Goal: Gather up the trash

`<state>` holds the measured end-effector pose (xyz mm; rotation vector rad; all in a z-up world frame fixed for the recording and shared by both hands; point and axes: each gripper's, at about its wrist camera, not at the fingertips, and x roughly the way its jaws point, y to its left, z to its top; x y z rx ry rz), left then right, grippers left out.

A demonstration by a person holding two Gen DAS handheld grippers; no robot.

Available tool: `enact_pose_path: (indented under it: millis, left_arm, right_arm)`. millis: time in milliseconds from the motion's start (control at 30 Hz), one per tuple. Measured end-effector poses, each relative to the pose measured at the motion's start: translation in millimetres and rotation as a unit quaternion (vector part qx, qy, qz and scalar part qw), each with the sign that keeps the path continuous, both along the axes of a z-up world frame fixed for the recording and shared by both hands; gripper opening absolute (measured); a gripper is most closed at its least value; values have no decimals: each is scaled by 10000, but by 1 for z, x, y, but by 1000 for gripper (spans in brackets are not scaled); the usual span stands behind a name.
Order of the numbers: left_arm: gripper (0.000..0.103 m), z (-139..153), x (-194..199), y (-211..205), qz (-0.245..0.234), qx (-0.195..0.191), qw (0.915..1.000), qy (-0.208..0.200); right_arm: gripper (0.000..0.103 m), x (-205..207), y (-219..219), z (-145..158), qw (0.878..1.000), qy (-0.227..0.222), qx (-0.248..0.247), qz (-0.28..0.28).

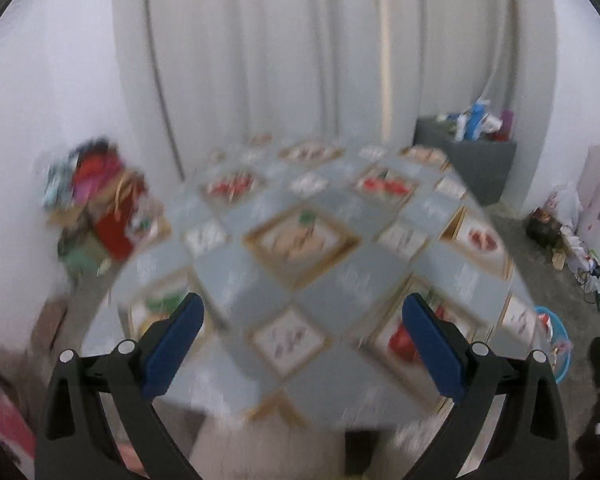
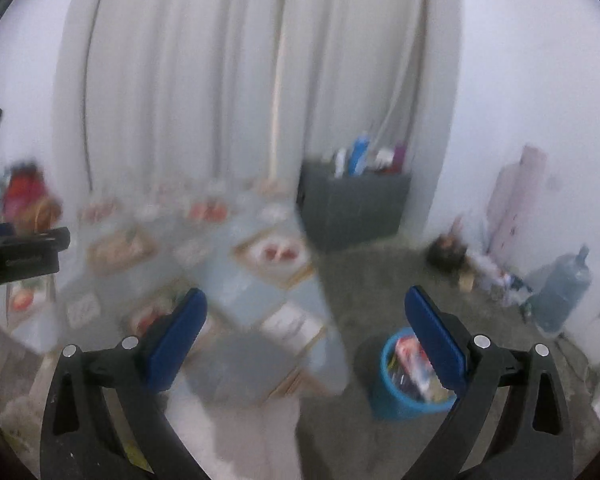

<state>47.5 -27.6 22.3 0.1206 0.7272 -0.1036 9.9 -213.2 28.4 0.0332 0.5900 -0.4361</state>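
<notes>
Both claws gaping; blue bin trash-filled.

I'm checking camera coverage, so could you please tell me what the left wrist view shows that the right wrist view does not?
Only the left wrist view shows the whole patterned tablecloth under the open left gripper. Only the right wrist view shows the large water jug and the inside of the blue trash bin, past the open right gripper. Both show the white curtain and dark cabinet.
</notes>
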Motion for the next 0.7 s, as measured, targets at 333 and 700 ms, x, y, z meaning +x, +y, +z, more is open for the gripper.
enact_pose_path:
  millis: [333,700]
  left_arm:
    - [98,-40,-17,9,-88,160,9951,974]
    - [97,-35,-17,8,-46,204,9962,840]
  right_arm:
    - [95,1,1,-31,9915,1176,521,-174]
    - [95,-3,-4,-30,9909,1213,395,-429]
